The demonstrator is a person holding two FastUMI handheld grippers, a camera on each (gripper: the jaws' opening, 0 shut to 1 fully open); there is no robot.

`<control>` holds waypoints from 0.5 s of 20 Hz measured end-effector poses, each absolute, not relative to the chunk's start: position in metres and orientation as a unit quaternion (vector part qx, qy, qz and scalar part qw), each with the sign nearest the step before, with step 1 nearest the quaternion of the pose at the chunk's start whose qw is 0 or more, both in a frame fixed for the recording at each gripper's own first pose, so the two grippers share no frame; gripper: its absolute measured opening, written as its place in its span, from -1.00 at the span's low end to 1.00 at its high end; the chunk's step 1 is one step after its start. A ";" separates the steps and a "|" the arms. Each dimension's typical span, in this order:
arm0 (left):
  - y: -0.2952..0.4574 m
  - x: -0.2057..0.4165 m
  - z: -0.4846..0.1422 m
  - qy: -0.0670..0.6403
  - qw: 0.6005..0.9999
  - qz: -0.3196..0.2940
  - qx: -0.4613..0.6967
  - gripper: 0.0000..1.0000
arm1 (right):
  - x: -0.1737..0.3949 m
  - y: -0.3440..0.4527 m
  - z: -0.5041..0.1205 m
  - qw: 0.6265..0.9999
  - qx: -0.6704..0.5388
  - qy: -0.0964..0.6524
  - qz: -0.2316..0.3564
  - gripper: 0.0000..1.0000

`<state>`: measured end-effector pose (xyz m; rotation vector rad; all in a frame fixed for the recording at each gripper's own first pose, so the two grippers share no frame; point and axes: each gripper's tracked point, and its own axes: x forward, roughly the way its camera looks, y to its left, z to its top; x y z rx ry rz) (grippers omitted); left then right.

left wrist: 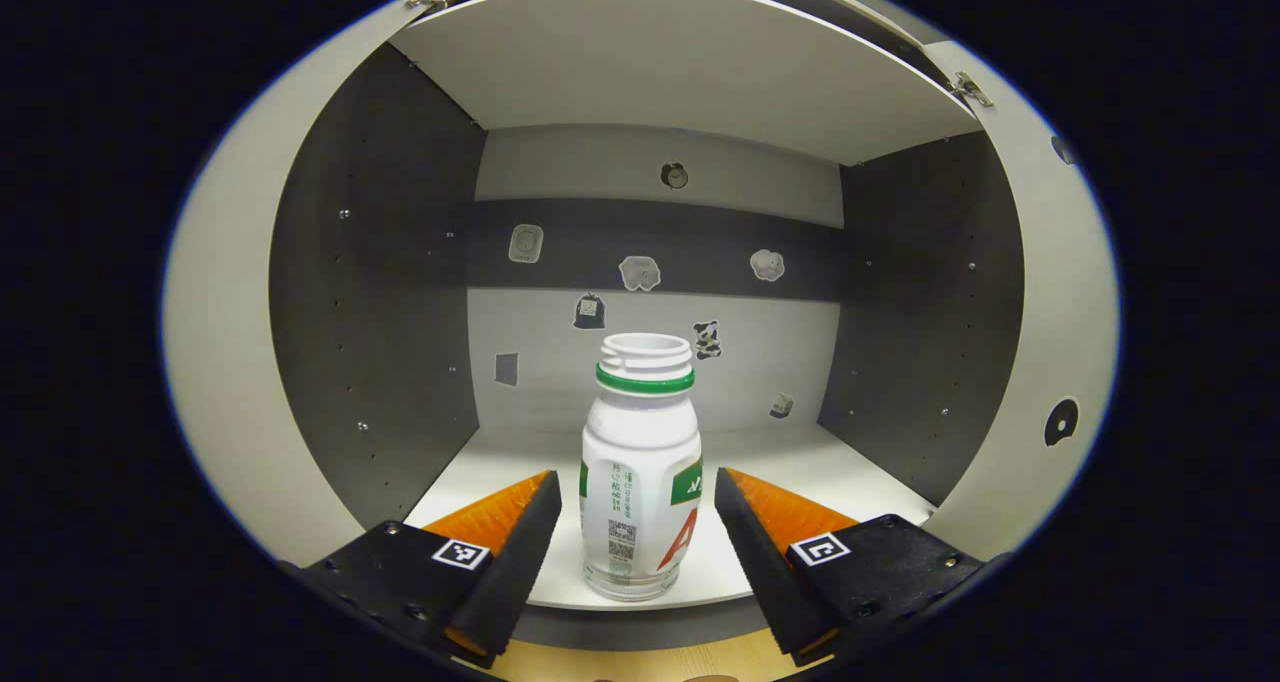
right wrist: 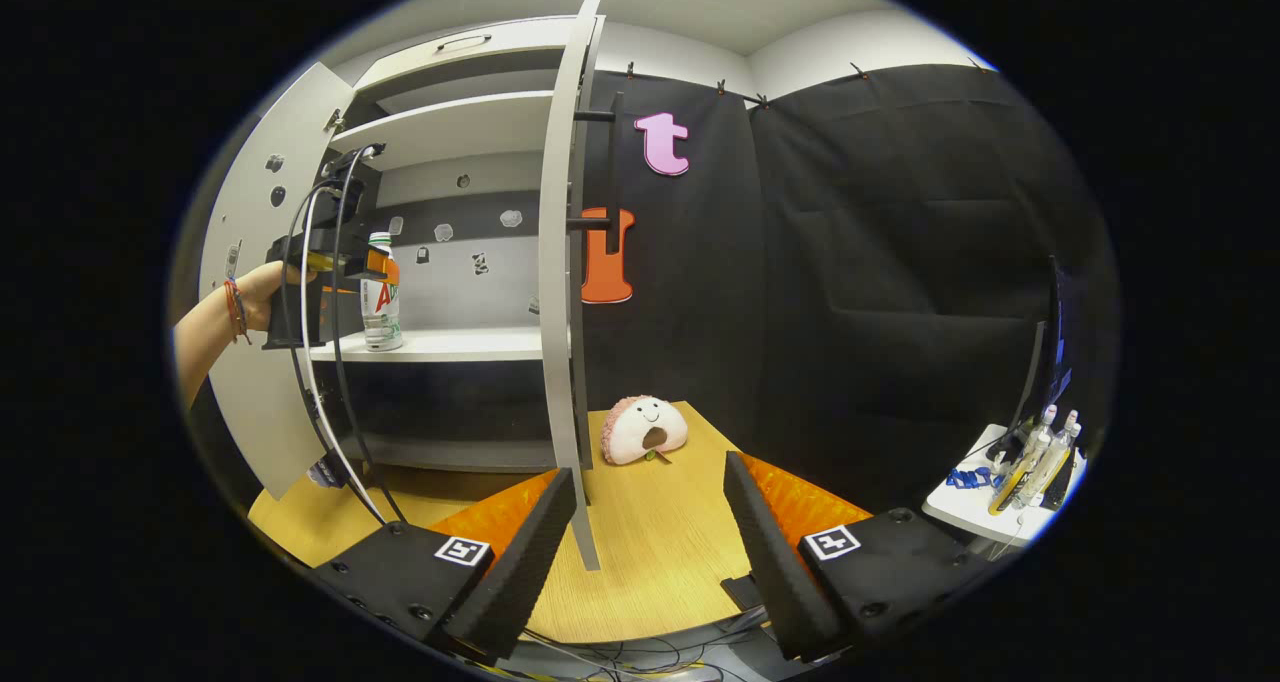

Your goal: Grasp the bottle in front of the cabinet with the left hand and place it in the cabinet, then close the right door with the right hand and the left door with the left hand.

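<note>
A white bottle (left wrist: 640,472) with a green neck ring and no cap stands upright near the front edge of the cabinet shelf (left wrist: 800,462). My left gripper (left wrist: 638,552) is open, one finger on each side of the bottle with a small gap on both sides. Both cabinet doors stand open: the left door (left wrist: 220,362) and the right door (left wrist: 1060,342). In the right gripper view, a hand (right wrist: 255,297) holds the left gripper (right wrist: 372,265) at the bottle (right wrist: 381,297). My right gripper (right wrist: 650,552) is open and holds nothing, low over the table, with the right door's edge (right wrist: 560,262) just ahead.
A pink and white plush toy (right wrist: 645,430) lies on the wooden table (right wrist: 660,552) by the black wall. Cables (right wrist: 320,402) hang from the left gripper. A small white side table (right wrist: 965,507) with several items stands far right.
</note>
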<state>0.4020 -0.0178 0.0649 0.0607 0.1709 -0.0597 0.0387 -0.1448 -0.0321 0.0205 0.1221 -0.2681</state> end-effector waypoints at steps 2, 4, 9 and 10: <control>-0.017 0.391 0.068 0.081 0.996 -0.031 0.023 0.89 | 0.037 -0.145 -0.035 0.989 0.011 0.062 -0.133 0.96; -0.016 0.378 0.071 0.075 0.996 -0.032 0.025 0.89 | 0.036 -0.144 -0.030 0.989 0.012 0.058 -0.132 0.96; -0.006 0.329 0.081 0.063 0.997 -0.032 0.018 0.89 | 0.033 -0.148 -0.020 0.990 0.009 0.045 -0.134 0.96; -0.002 0.315 0.084 0.060 0.998 -0.029 0.016 0.89 | 0.035 -0.149 -0.018 0.990 0.009 0.046 -0.133 0.96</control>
